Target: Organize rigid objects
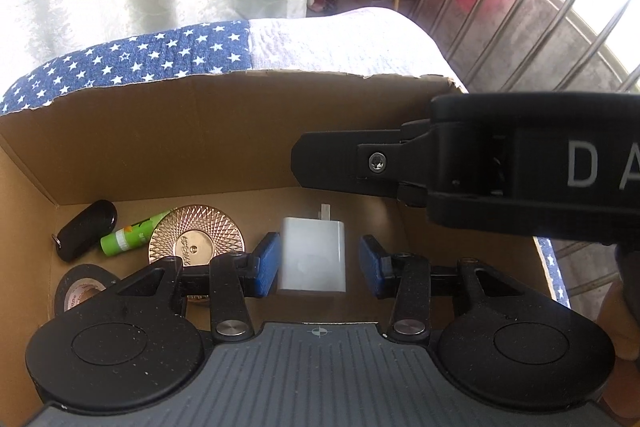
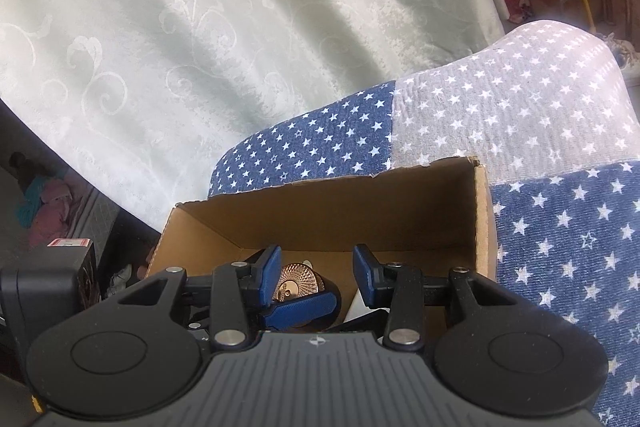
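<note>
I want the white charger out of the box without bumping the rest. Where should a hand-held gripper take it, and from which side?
Grip the white charger across its two long flat sides, coming from above. It lies flat on the floor of the cardboard box, prongs toward the far wall, and those smooth parallel sides face the left hand-held gripper, whose pads already flank it. The gold disc lies close on its left, so keep the approach straight.

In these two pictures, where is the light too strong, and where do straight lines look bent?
Left wrist view: the white charger glares, its face washed out; the cardboard box rim bows. Right wrist view: the curtain is overexposed with soft shadow bands; its edges curve from fisheye distortion.
</note>
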The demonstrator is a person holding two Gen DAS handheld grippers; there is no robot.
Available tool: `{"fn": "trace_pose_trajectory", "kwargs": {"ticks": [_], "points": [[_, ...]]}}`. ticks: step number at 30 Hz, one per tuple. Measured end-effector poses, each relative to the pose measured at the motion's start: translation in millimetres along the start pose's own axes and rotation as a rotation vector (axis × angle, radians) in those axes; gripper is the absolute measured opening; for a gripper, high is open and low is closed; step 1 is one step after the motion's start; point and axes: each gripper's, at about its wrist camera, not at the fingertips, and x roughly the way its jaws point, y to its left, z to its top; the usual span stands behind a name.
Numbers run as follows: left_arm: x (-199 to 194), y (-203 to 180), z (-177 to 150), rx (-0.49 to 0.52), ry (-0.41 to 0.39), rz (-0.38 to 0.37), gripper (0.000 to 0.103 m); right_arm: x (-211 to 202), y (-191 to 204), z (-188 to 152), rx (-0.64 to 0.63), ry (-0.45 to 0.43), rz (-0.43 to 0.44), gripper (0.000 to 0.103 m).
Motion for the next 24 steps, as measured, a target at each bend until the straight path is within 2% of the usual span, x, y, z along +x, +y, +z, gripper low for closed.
{"fn": "trace_pose_trajectory", "kwargs": {"ticks": [6, 12, 20, 24], "points": [[-12, -2, -6, 0.02, -0.05, -0.01, 0.044, -14, 1, -4, 0.007, -0.03, 0.01, 0.043], [-56, 1, -26, 0.042, -0.12, -0.045, 0.045, -54, 13, -19, -0.011, -0.097, 0.046, 0.043], [-144, 17, -93, 0.117, -0.29, -0.09, 0.048, -132, 35, -71, -0.06, -0.219, 0.116, 0.043], [-174, 31, -135, 0.135, -0.36, -0.093, 0.049, -153, 46, -106, -0.089, -0.244, 0.126, 0.043]]}}
